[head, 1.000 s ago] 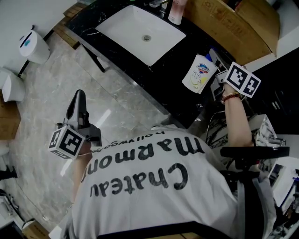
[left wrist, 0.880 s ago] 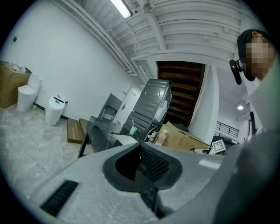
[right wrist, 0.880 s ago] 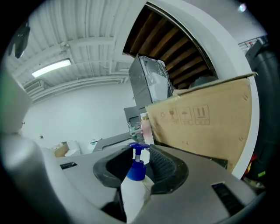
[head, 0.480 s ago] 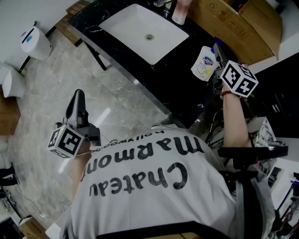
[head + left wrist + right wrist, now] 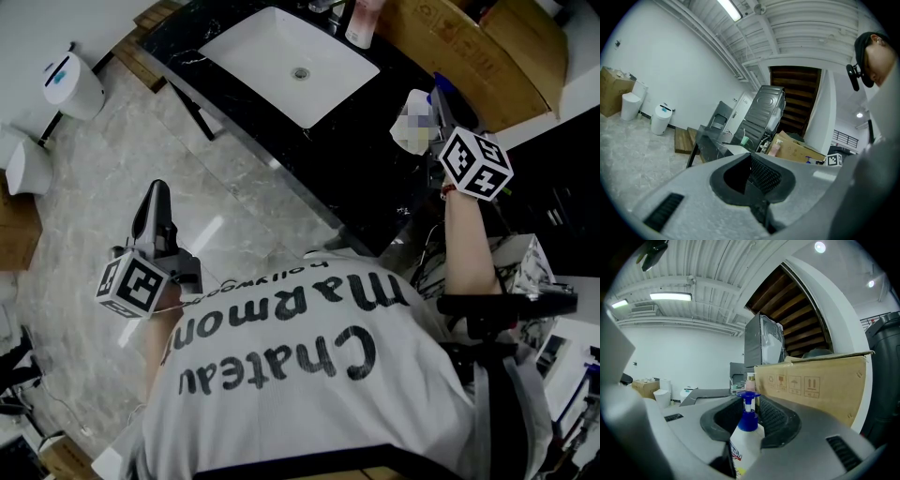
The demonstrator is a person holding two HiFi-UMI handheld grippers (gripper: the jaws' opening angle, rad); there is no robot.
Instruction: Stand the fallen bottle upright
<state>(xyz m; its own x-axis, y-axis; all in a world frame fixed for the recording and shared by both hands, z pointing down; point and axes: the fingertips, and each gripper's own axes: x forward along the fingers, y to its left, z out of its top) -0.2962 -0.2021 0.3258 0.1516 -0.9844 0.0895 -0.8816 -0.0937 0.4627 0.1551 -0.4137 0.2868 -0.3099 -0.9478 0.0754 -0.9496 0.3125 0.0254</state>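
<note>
The bottle [image 5: 405, 141] is white with a blue pump [image 5: 748, 414] and a printed label. It stands upright between the jaws of my right gripper [image 5: 427, 131] over the black countertop [image 5: 370, 202], to the right of the sink. In the right gripper view the right gripper [image 5: 749, 425] is shut on the bottle's body [image 5: 746, 446], and its jaws have just been closing a little further on it. My left gripper [image 5: 155, 211] hangs over the marble floor, shut with nothing in it. The left gripper [image 5: 751, 177] points level toward the counter.
A white sink [image 5: 291, 66] is set in the countertop, with a pink bottle [image 5: 361, 23] by the tap. A large cardboard box [image 5: 469, 47] stands behind the held bottle. A white bin [image 5: 67, 82] sits on the floor at the far left. A dark bin [image 5: 883, 380] is on the right.
My right gripper has rolled with the bottle, bringing it from lying tilted with its label showing to upright, and shifted slightly toward the box. The left gripper has stayed still.
</note>
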